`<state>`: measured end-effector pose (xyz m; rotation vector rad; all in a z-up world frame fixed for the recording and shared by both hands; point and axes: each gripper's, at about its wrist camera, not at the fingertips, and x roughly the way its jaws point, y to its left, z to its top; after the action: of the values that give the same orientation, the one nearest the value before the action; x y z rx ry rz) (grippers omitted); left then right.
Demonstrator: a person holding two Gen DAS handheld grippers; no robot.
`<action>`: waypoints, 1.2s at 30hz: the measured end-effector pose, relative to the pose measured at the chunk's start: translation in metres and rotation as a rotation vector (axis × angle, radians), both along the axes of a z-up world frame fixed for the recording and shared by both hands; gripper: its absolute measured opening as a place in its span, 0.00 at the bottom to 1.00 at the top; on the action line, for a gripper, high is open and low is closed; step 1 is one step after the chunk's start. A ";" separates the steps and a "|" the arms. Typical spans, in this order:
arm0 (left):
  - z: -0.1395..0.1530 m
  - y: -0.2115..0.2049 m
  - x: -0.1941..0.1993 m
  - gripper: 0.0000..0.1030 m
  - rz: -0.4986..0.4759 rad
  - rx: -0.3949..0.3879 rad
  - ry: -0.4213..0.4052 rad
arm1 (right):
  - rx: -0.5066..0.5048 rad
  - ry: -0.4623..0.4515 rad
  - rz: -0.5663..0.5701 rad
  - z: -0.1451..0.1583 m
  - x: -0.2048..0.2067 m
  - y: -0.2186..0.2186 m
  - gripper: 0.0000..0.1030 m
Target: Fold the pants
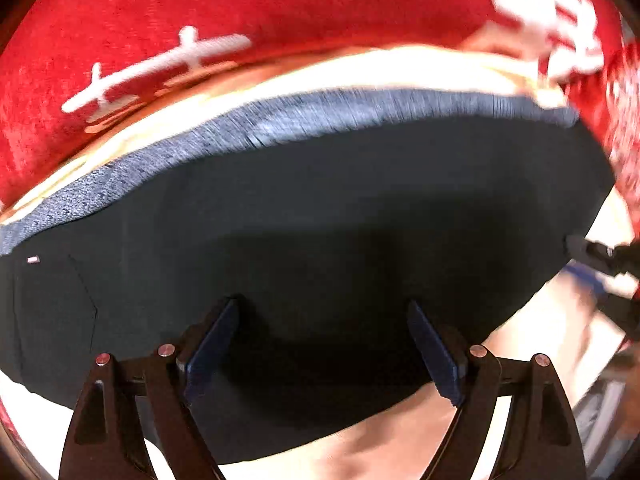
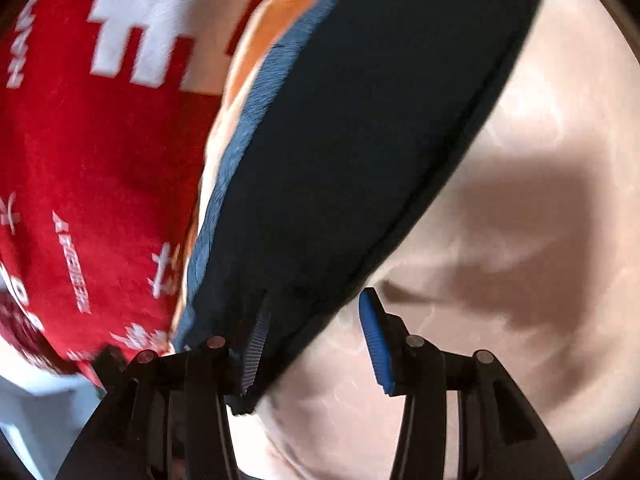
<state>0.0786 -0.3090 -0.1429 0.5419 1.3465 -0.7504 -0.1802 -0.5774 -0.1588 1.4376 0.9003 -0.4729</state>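
Note:
The dark navy pants (image 1: 320, 216) lie folded on a pale peach surface (image 1: 400, 440), with a lighter grey-blue inner band (image 1: 280, 124) along the far edge. My left gripper (image 1: 322, 312) is open, its blue-padded fingers spread just above the pants' near edge. In the right wrist view the pants (image 2: 360, 140) run as a long strip from the lower left to the top. My right gripper (image 2: 316, 328) is open; its left finger (image 2: 256, 344) lies on the end of the pants and its right finger (image 2: 376, 344) is over the bare surface.
A red blanket with white print (image 1: 280, 8) lies beyond the pants, and it fills the left of the right wrist view (image 2: 100, 184). The right gripper's dark tip (image 1: 600, 256) shows at the pants' right end. Pale surface (image 2: 520, 120) spreads to the right.

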 end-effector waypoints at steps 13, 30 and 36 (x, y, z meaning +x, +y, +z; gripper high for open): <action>0.039 -0.038 0.015 0.85 -0.004 -0.042 -0.068 | -0.235 0.111 0.129 0.058 -0.034 -0.025 0.20; -0.025 -0.147 0.084 0.93 0.252 -0.004 -0.090 | -0.477 0.125 0.595 0.015 0.132 -0.059 0.12; -0.003 -0.144 0.080 0.92 0.207 -0.006 -0.071 | -0.468 0.189 0.443 0.033 0.085 -0.098 0.07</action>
<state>0.1583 -0.4529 -0.1455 0.4131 1.3109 -0.5607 -0.0956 -0.6752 -0.1253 0.7488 1.1352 -0.4493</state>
